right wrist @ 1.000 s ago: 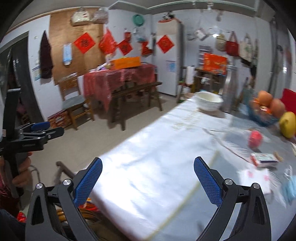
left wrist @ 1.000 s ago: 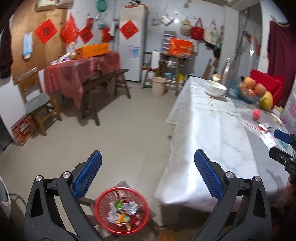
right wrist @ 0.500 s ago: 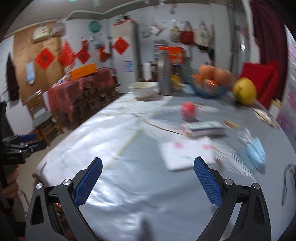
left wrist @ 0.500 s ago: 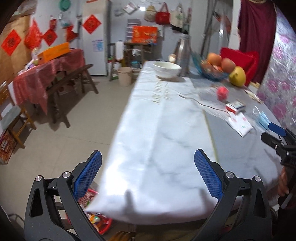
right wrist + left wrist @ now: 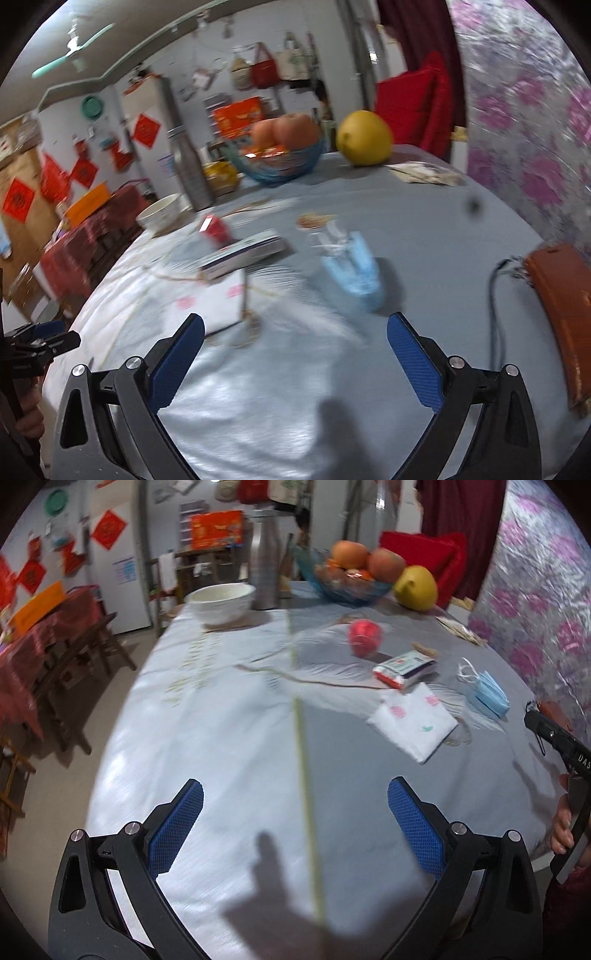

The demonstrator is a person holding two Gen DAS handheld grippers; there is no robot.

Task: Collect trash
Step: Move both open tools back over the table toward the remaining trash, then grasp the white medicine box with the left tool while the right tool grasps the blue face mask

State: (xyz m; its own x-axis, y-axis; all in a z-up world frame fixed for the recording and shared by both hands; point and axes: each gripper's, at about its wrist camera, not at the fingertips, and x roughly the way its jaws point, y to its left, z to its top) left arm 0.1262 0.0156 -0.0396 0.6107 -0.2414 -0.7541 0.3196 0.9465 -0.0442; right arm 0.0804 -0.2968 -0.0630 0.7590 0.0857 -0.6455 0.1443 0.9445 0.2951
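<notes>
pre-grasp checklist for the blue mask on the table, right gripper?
1. Right gripper jaws open and empty: ok.
2. Blue mask ahead of the jaws, uncovered: ok.
3. Mask apart from the flat box: ok.
4. Black cable and brown case lie right of the mask, apart from it: ok.
5. Left gripper open, holding nothing: ok.
6. Trash basket position: cannot tell, not in view.

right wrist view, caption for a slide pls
Open right gripper above the table, facing a blue face mask.
</notes>
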